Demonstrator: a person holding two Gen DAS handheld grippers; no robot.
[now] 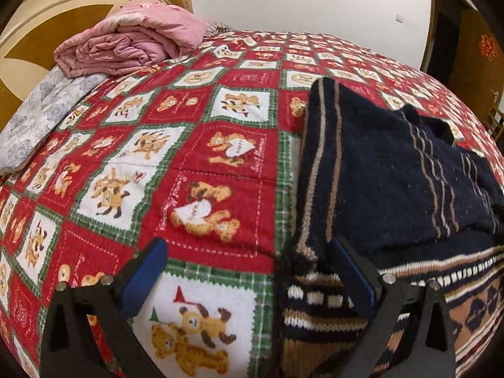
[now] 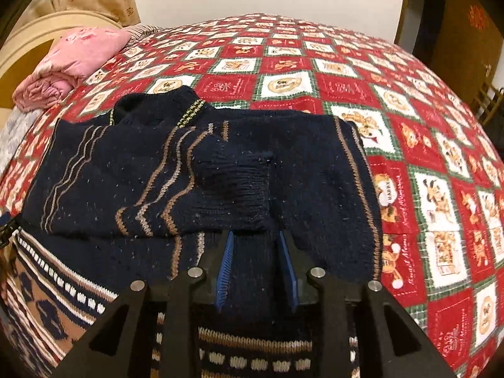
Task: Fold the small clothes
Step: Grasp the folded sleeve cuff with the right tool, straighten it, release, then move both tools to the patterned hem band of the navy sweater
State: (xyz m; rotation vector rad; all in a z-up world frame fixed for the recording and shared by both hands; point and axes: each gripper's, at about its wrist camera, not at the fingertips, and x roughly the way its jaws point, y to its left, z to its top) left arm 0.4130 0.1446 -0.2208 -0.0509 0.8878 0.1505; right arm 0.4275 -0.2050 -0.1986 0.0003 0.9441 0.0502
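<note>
Bedspread (image 2: 393,132) lettering ("HARRY"), dark sweater (image 2: 132,170)

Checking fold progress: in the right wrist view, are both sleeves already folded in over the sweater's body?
Yes: on the sweater both sleeves lie folded across the dark body, their cuffs meeting near the middle.

The navy knitted sweater with tan stripes and a patterned hem (image 2: 132,170) lies flat, sleeves folded across its body, collar toward eleven o'clock.
</note>
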